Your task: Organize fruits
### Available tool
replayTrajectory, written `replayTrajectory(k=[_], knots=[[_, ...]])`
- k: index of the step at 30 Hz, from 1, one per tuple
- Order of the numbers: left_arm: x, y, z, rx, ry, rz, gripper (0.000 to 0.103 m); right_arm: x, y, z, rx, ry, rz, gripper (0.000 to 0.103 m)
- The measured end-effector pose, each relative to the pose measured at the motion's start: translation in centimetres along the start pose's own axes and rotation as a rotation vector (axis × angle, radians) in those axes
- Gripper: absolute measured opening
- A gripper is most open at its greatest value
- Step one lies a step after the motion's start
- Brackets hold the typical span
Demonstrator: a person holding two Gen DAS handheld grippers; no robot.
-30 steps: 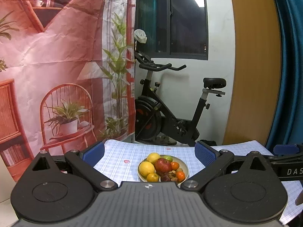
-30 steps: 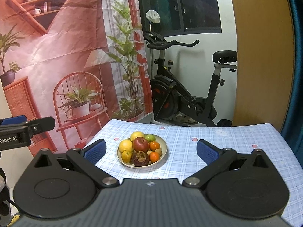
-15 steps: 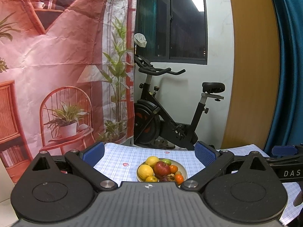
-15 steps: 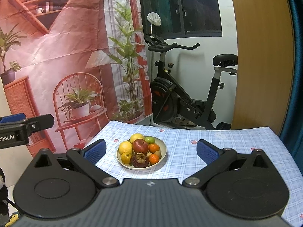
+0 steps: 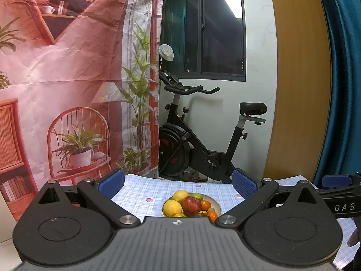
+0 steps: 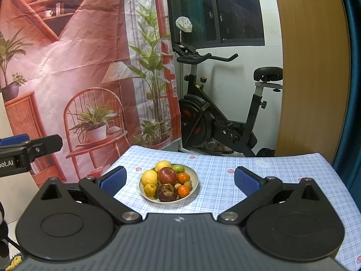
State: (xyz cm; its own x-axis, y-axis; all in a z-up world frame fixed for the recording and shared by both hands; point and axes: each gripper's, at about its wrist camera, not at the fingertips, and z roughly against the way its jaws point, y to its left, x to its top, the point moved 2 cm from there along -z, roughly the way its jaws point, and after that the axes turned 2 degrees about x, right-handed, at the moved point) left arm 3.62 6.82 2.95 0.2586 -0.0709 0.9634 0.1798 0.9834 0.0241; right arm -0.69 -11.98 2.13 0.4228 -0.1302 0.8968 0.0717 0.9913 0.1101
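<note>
Left hand-held gripper (image 5: 178, 184): blue pads spread wide, nothing between them, touching nothing. Right hand-held gripper (image 6: 180, 178): likewise spread wide and empty. Both are held level above the near edge of the counter (image 6: 270, 164), pointing toward the far wall, left one beside the right.

Plate (image 6: 195, 178) of fruits sits on the checked cloth, well ahead of both grippers and apart from them. On it: red apple (image 6: 167, 175) at centre, two yellow citrus at left, a green fruit behind, small oranges at right, dark mangosteen (image 6: 167, 192) in front. Beyond the counter: exercise bike (image 6: 216, 117) and a printed backdrop (image 6: 79, 67).
</note>
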Motion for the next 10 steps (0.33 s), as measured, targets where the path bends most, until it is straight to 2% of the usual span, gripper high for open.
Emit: replayTrajectory(k=[10], knots=[[-0.03,-0.08,0.26,0.0,-0.003,0.002,0.103,0.07,-0.06,0.12,0.001,0.001,-0.001,0.103]])
